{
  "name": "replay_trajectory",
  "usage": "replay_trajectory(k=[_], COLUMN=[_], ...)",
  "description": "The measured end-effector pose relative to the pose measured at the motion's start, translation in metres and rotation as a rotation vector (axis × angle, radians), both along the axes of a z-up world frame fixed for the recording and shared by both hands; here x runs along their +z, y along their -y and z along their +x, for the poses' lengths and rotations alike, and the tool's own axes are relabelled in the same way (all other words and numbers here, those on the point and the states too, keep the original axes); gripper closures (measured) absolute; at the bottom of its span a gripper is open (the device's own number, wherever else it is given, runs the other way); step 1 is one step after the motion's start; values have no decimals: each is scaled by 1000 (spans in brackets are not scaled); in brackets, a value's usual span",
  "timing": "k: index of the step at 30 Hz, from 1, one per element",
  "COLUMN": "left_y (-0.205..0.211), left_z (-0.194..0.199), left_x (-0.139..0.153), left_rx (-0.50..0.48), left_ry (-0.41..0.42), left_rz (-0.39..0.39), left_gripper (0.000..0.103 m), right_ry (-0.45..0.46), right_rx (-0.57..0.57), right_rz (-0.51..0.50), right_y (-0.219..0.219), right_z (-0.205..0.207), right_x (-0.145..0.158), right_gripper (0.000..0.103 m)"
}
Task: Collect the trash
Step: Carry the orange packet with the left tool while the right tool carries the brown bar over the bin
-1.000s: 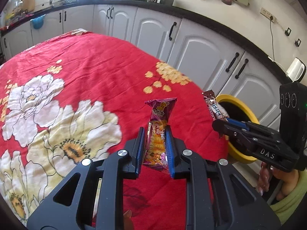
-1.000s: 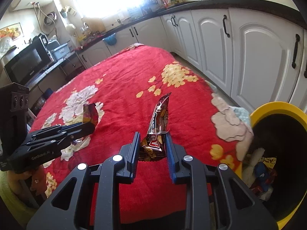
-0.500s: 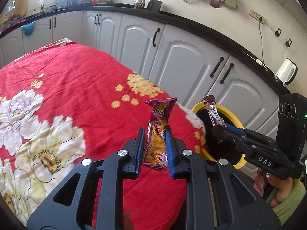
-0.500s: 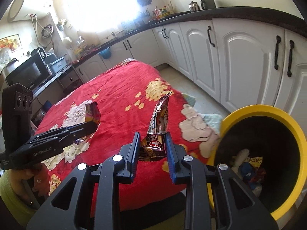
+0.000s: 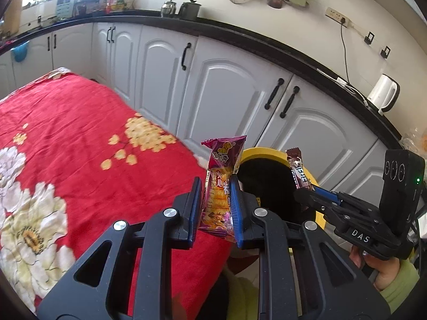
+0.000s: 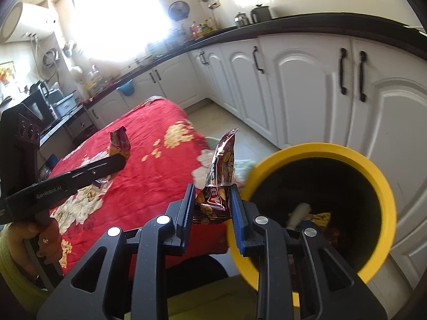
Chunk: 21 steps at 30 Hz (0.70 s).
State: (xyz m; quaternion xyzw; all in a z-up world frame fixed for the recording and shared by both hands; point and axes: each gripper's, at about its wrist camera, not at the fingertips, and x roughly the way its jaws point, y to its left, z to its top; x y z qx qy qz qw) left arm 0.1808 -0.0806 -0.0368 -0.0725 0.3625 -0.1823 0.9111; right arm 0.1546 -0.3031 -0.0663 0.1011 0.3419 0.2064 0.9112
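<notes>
Tilting down, both grippers clamped.

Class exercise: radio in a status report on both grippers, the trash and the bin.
Left gripper shut on purple snack packet. Right gripper shut on brown snack wrapper. Yellow-rimmed bin open beside red floral cloth, trash already inside. Nothing blocking its mouth.

You have carried both wrappers away from the red flowered cloth toward the yellow bin. The bin now fills the right part of the right wrist view, with trash visible inside. In the left wrist view it now sits just behind the purple snack packet.
</notes>
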Motion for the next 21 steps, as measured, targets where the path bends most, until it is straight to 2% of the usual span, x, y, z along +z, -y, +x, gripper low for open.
replay_trajectory(k=[9,21], left_y=[34,80], left_z=[8,20], left_x=[1,-9], left_rx=[-47,-115], left_ry=[1,-15], left_rz=[8,29], left_gripper=[88,88], right_ry=[7,-33], right_rx=[-73,-158], right_rz=[18,46], right_y=[38,81], right_z=[-6,-10], right_x=[-3,-24], right_gripper=[78,78])
